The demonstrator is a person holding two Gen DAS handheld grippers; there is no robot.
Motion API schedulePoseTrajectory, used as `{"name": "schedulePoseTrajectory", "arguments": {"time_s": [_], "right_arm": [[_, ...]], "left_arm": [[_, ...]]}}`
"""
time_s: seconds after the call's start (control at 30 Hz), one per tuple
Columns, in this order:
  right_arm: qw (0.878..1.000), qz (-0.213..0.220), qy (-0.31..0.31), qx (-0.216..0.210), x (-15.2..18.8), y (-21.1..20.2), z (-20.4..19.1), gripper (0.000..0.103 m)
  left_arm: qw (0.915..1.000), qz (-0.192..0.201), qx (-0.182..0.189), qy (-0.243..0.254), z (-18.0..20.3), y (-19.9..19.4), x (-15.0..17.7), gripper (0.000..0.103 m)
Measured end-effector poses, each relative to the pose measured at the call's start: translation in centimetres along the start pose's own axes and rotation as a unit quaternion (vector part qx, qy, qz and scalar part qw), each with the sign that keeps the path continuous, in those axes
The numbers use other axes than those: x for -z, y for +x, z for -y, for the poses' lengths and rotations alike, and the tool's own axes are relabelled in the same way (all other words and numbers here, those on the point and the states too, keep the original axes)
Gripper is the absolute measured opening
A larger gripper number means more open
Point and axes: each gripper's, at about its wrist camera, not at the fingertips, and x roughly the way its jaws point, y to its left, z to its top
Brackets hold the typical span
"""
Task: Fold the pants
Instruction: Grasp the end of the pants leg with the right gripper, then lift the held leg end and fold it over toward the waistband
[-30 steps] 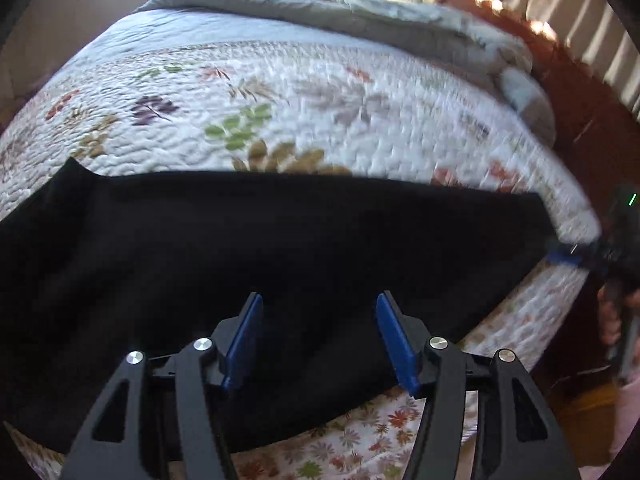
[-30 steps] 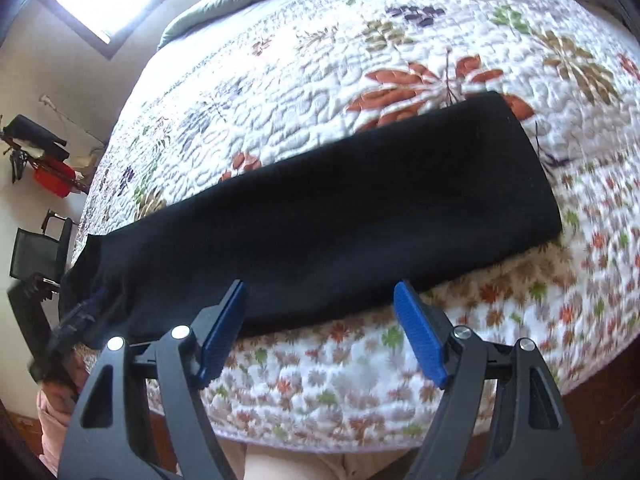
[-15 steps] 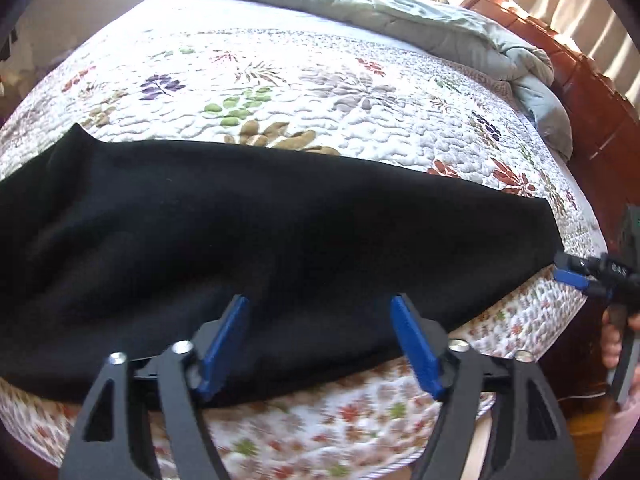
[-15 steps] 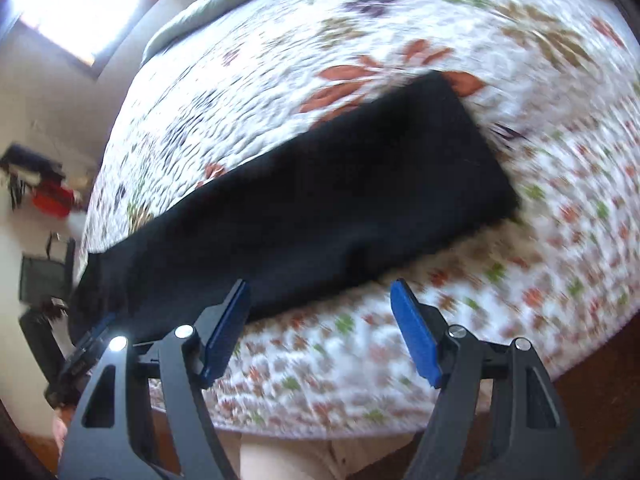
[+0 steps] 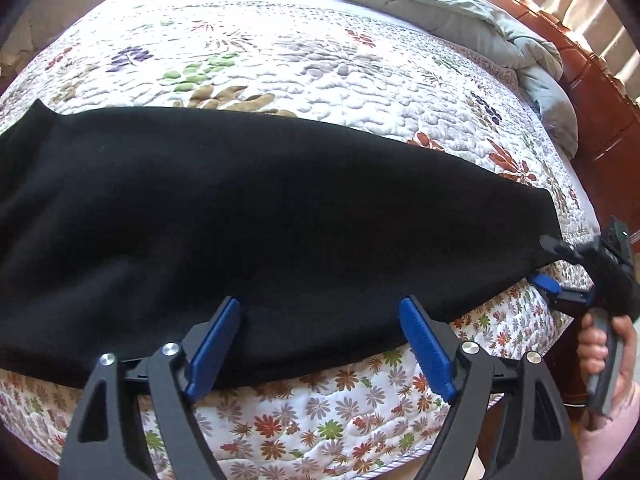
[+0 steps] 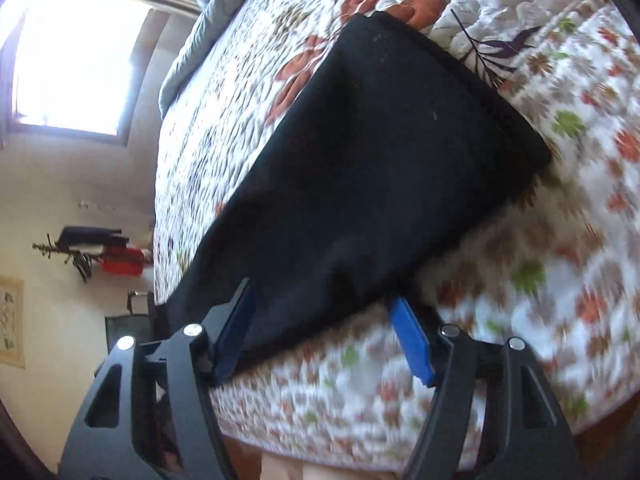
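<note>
Black pants [image 5: 260,208], folded lengthwise, lie along the near edge of a bed under a floral quilt [image 5: 320,64]. My left gripper [image 5: 320,304] hangs over their near edge with its jaws opening; the cloth edge runs between the blue pads [image 5: 212,344], which do not press on it. In the right wrist view my right gripper [image 6: 322,294] is rolled and sits low at the near edge of the pants [image 6: 380,152]. Its jaws are closing around that edge, still apart from the cloth. The left wrist view shows that right gripper [image 5: 546,264] at the pants' right end.
A grey duvet [image 5: 460,12] is bunched at the far end of the bed. Red-brown wooden furniture [image 5: 600,92] stands to the right. A hand [image 5: 596,344] holds the right gripper's handle. A bright window [image 6: 76,60] and a wall rack with clothes [image 6: 100,256] are at the left.
The left gripper's jaws have widened and it has slid back to the pants' near edge. The right gripper has rolled, dropped to the pants' edge near their end, and narrowed its jaws.
</note>
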Motion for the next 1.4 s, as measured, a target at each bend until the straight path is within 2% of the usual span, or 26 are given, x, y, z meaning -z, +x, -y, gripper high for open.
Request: {"name": "schedulePoseTrajectory", "arguments": {"time_s": [0.03, 0.1, 0.13, 0.2, 0.27, 0.33, 0.4, 0.53, 0.63, 0.7, 0.77, 0.87, 1.03, 1.13, 1.23, 1.4], "right_arm": [[1.000, 0.001, 0.002, 0.002, -0.4, 0.2, 0.0, 0.056], [0.999, 0.009, -0.018, 0.026, -0.7, 0.1, -0.6, 0.021], [0.999, 0.013, -0.026, 0.034, -0.8, 0.1, -0.8, 0.020], [0.999, 0.022, -0.033, 0.015, -1.0, -0.6, -1.1, 0.014], [0.999, 0.033, -0.041, 0.005, -1.0, -1.5, -1.5, 0.013], [0.997, 0.054, -0.051, -0.015, -1.3, -3.3, -2.3, 0.012], [0.994, 0.083, -0.074, -0.017, -1.6, -5.6, -3.2, 0.011], [0.989, 0.126, -0.070, 0.046, -2.1, -8.2, -1.7, 0.011], [0.992, 0.093, -0.037, 0.082, -2.3, -6.5, 1.3, 0.011], [0.990, 0.077, -0.039, 0.114, -2.0, -4.9, 2.5, 0.012], [0.987, 0.087, -0.052, 0.126, -1.5, -4.5, 2.1, 0.012], [0.981, 0.112, -0.091, 0.131, -0.8, -6.0, -0.6, 0.012], [0.964, 0.139, -0.189, 0.122, 0.4, -6.8, -7.9, 0.013], [0.957, 0.133, -0.236, 0.106, 1.8, -5.7, -12.3, 0.014], [0.943, 0.119, -0.293, 0.108, 4.1, -3.3, -16.3, 0.014], [0.928, 0.082, -0.348, 0.108, 7.2, 1.3, -20.3, 0.014]], "left_arm": [[1.0000, 0.000, -0.002, -0.002, -0.1, 0.0, 0.0, 0.083], [1.0000, 0.000, -0.004, -0.009, -0.3, 0.0, -0.2, 0.084], [0.9999, 0.000, -0.004, -0.011, -0.5, 0.1, -0.2, 0.084], [0.9999, 0.000, -0.007, -0.013, -0.4, 0.2, -0.4, 0.085], [0.9999, 0.002, -0.008, -0.013, -0.3, 0.2, -0.7, 0.085], [0.9998, 0.010, -0.006, -0.018, -0.1, -0.2, -0.9, 0.085], [0.9996, 0.024, -0.002, -0.016, 0.2, -0.8, -1.1, 0.085], [0.9986, 0.041, -0.032, 0.006, 0.3, -1.2, -1.1, 0.089], [0.9985, 0.000, -0.053, 0.013, -0.7, 1.2, -0.7, 0.089], [0.9962, 0.009, -0.067, 0.055, -0.2, 1.9, -0.2, 0.091], [0.9960, 0.011, -0.069, 0.056, 0.1, 1.5, -0.2, 0.091], [0.9992, 0.013, -0.035, 0.015, -1.2, 0.1, -0.6, 0.091], [0.9981, 0.033, -0.014, -0.050, -4.0, -2.7, -0.6, 0.092], [0.9959, 0.047, -0.008, -0.077, -5.7, -4.2, -0.5, 0.092], [0.9944, 0.054, -0.013, -0.089, -7.4, -5.3, -0.3, 0.092], [0.9921, 0.055, -0.010, -0.112, -9.5, -6.2, 0.7, 0.092]]}}
